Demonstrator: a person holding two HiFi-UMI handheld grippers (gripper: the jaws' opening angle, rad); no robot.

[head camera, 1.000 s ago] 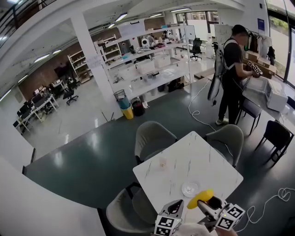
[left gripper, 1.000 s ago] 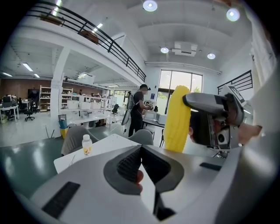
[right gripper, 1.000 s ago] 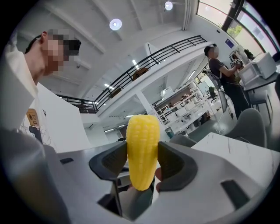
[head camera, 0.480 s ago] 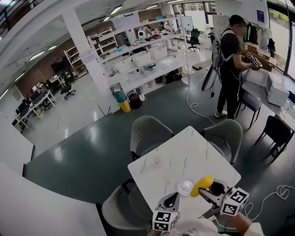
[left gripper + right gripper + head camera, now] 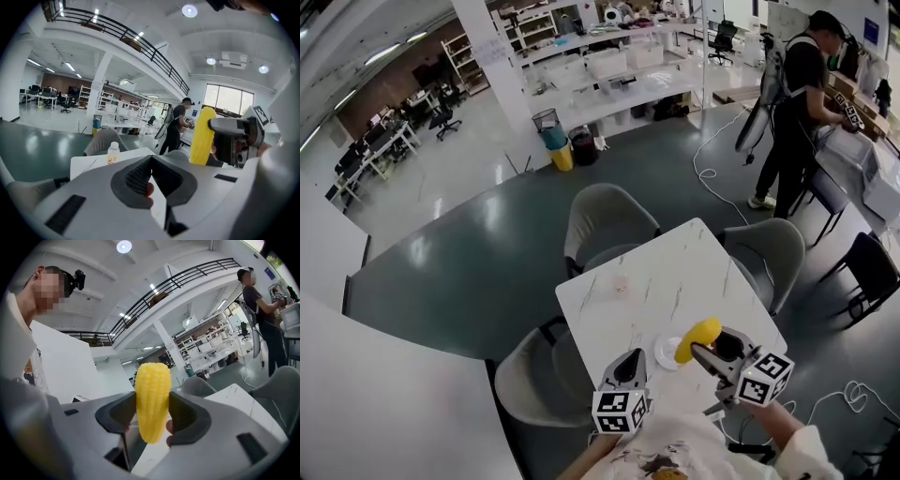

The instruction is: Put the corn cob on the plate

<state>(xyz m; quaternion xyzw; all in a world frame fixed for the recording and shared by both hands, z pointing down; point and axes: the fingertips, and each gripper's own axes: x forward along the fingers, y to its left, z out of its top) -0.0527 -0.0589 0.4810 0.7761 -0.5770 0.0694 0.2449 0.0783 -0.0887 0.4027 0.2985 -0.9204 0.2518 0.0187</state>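
A yellow corn cob [image 5: 697, 339] hangs above the near end of the white marble table [image 5: 675, 272], with my right gripper [image 5: 705, 351] shut on it. It is held upright between the pads in the right gripper view, corn cob [image 5: 152, 401], right gripper [image 5: 152, 414]. A small clear plate [image 5: 666, 356] lies on the table just left of the cob, partly hidden by it. My left gripper [image 5: 629, 360] hovers at the table's near edge, left of the plate, shut with nothing in it. In the left gripper view the left gripper [image 5: 150, 161] points past the cob [image 5: 201, 136].
A small bottle [image 5: 621, 281] stands mid-table, also in the left gripper view as the bottle [image 5: 112, 153]. Grey chairs [image 5: 609, 220] [image 5: 769, 253] [image 5: 530, 375] ring the table. A person [image 5: 802, 112] stands at the far right. A cable [image 5: 853, 398] lies on the floor.
The head view has tipped further down. My right gripper still holds the corn cob, which has shifted slightly forward along the plate's right side. The left gripper stays shut.
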